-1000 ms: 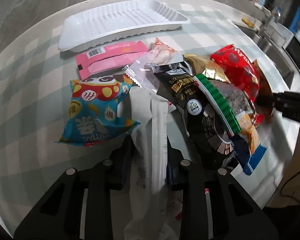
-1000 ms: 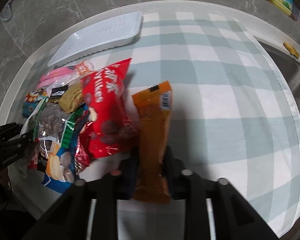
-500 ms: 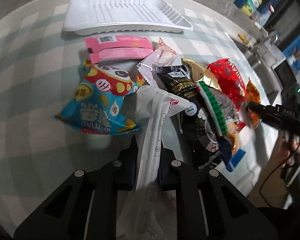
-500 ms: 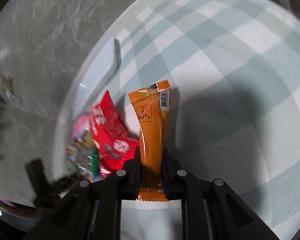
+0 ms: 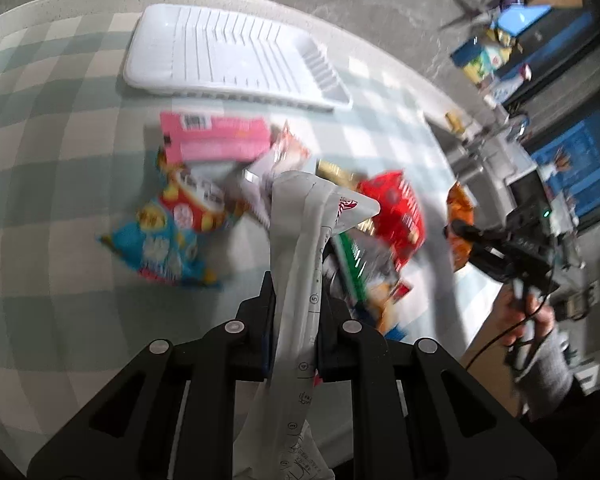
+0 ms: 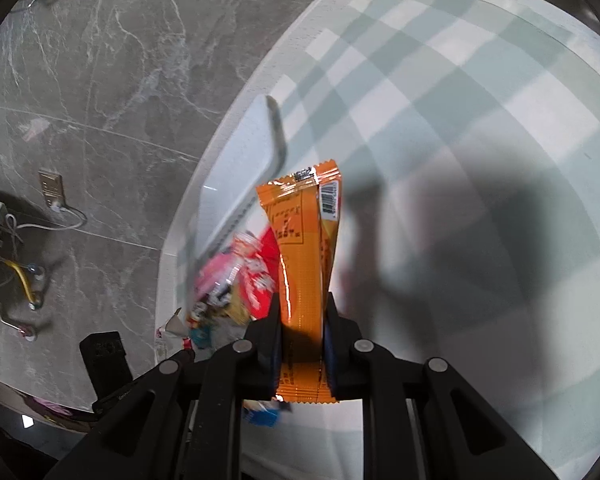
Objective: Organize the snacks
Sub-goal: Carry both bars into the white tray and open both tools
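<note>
White film, thin and crinkly, makes up the long white packet (image 5: 300, 264) that the left hand-held gripper (image 5: 296, 304) has clamped about its lower middle; the packet stands up the centre of the left wrist view, its top folding over to the right. I judge it light and floppy, apt to sag or swing if carried fast, and slippery enough to slide through the pads if the pinch eases. A hold nearer its middle suits it better than one at a sealed end.

The right hand-held gripper (image 6: 302, 340) is closed on the orange packet (image 6: 306, 248), gripped low, with most of its length standing free above the fingers (image 6: 266, 344). It looks a little stiffer, holding its shape upright, and it seems light as well.

The white tray (image 5: 228, 56) lies empty at upper centre of the left view, near the far edge of the checked table (image 5: 52, 184). Between it and the gripper sits the blurred pile: a pink packet (image 5: 216, 140), a blue and red bag (image 5: 168, 236) and a red bag (image 5: 396, 216). The way to the tray passes over these, so I would keep the dangling ends high. In the right view the table's rim curves close on the left, with floor (image 6: 100, 80) beyond, while the right half of the table offers open room.
</note>
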The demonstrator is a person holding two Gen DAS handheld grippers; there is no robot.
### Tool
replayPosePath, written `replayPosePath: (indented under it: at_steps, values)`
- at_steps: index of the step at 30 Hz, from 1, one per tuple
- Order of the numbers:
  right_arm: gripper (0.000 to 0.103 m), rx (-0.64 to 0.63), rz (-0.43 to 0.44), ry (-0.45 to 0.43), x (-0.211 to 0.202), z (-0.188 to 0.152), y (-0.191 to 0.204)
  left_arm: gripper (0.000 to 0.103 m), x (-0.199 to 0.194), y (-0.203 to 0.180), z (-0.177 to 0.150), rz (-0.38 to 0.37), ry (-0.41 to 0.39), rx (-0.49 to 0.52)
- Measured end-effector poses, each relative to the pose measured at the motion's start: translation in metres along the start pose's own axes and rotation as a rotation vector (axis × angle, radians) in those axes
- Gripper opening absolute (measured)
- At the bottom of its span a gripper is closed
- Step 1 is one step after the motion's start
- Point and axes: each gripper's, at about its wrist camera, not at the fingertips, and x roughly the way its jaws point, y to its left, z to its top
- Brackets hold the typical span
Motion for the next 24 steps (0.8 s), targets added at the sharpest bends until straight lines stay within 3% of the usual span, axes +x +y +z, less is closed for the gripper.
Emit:
replayPosePath:
  at_steps: [10, 24]
  values:
    - [0.019, -0.042, 0.079, 0.056, 0.041, 0.071, 0.039, 0.013, -0.020, 0.028, 0.102, -0.045, -0.072, -0.108]
    - [0.019, -0.190, 0.018, 0.177, 0.138, 0.176, 0.095, 0.013, 0.030, 0.083, 0.238, 0.064, -0.070, -0.105]
